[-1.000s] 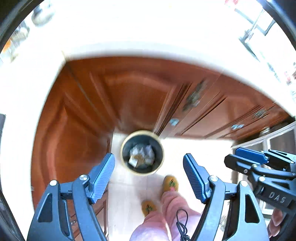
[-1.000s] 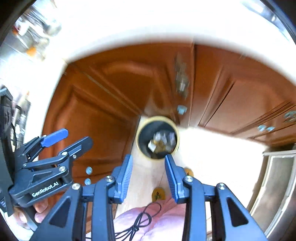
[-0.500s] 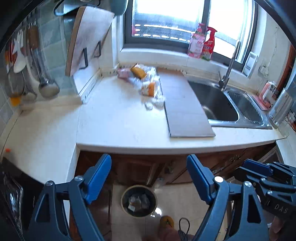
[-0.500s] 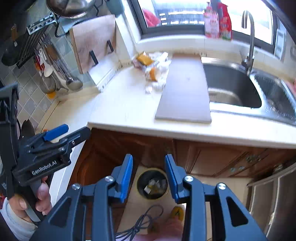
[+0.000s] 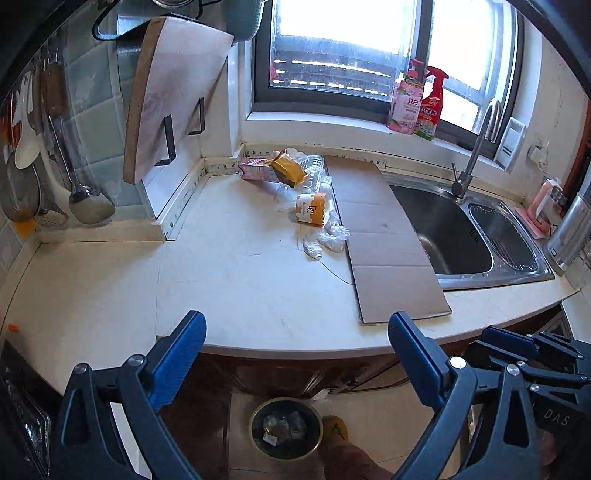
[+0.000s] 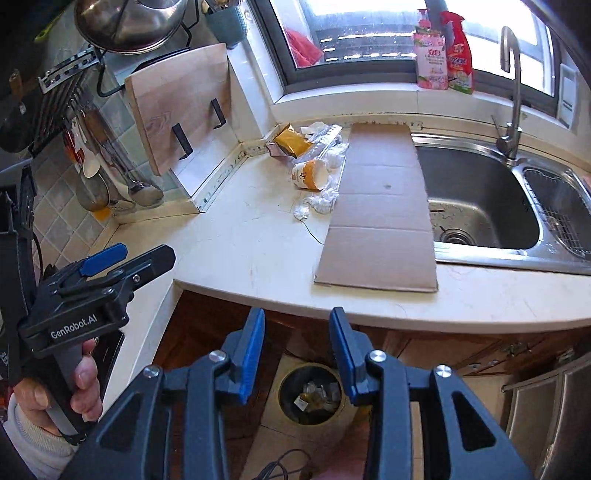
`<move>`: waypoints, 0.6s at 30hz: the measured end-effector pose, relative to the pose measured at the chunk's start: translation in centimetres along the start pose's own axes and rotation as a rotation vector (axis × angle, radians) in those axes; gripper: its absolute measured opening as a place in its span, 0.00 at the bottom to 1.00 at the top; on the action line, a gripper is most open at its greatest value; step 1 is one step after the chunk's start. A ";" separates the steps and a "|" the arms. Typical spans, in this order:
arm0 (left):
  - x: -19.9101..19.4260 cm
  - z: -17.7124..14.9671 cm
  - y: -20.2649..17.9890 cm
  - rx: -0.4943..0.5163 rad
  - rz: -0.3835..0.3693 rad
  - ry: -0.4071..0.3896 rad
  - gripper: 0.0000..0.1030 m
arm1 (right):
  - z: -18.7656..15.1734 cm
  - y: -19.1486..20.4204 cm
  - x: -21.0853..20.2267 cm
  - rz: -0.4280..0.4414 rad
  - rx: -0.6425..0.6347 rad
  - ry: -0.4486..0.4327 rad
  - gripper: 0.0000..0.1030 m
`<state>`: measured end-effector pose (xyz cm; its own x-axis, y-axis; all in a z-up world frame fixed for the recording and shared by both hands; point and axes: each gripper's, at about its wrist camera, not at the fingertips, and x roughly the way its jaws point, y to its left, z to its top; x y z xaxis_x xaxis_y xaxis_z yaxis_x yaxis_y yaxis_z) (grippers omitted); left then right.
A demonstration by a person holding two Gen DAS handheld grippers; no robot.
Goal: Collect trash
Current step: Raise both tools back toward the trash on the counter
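Clear plastic wrap [image 5: 325, 236] indistinct, bin [image 6: 310, 395] part-hidden

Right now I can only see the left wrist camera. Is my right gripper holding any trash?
Observer: No. The right gripper is open, with nothing between its fingers.
Operator: Does the sink have a drain hole? I can't find one.
Observer: Yes. The sink has a round metal drain at the bottom of its big basin.
Operator: The window is all white for me. Is anything there?
Observer: A red cloth shows behind the glass at the left end of the window.
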<state>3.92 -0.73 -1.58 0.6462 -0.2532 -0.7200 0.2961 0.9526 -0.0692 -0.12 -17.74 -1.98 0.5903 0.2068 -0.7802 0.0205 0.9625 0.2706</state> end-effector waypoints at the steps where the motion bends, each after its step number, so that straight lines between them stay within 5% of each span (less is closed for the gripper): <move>1: 1.1 0.5 0.3 -0.009 0.002 0.004 0.95 | 0.6 -0.2 0.9 0.005 -0.004 0.005 0.36; 18: 16.6 9.4 4.1 -0.138 0.026 0.150 0.95 | 14.1 -4.8 19.9 0.038 -0.116 0.156 0.37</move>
<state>22.46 -2.60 -7.34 0.5374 -0.2104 -0.8167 0.1749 0.9751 -0.1362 22.93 -20.76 -10.82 0.4563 0.2599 -0.8510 -0.0982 0.9653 0.2421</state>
